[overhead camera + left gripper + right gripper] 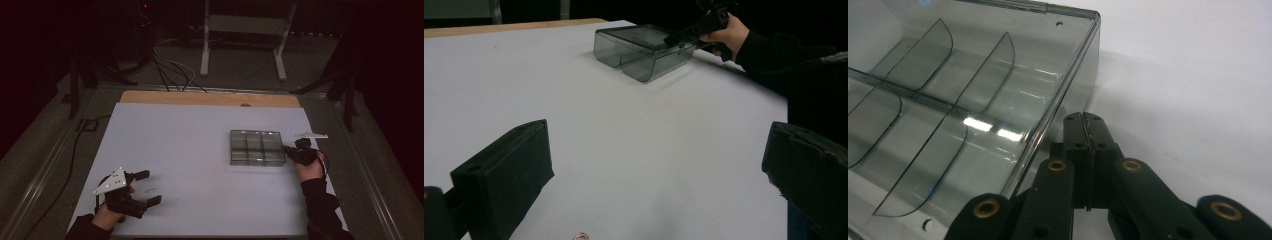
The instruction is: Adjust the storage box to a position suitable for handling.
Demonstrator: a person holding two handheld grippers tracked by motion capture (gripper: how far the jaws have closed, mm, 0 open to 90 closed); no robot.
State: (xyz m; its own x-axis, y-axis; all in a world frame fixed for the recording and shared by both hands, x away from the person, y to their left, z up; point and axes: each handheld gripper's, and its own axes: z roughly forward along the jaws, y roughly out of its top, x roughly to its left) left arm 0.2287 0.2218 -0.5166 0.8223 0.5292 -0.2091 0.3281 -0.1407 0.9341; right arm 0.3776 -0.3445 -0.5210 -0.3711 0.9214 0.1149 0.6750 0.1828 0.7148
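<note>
A smoky clear plastic box (pixel 257 147) with divided compartments sits right of centre on the white table (pixel 190 145). My right gripper (pixel 289 150) is shut, its tips against the box's right side. In the right gripper view the closed jaws (pixel 1084 121) touch the box's (pixel 963 100) clear wall near its corner, with nothing between them. My left gripper (pixel 151 187) stands open at the near left, low over the table. A small pale ring-like item (pixel 149 190) lies on the table between its jaws, and its edge (pixel 581 236) is seen below the wide-open jaws (pixel 656 170).
A wooden strip (pixel 210 98) runs along the table's far edge. Beyond it stand a metal frame (pixel 245 30) and loose cables (pixel 170 70) on the dark floor. A broad stretch of white table separates the two grippers.
</note>
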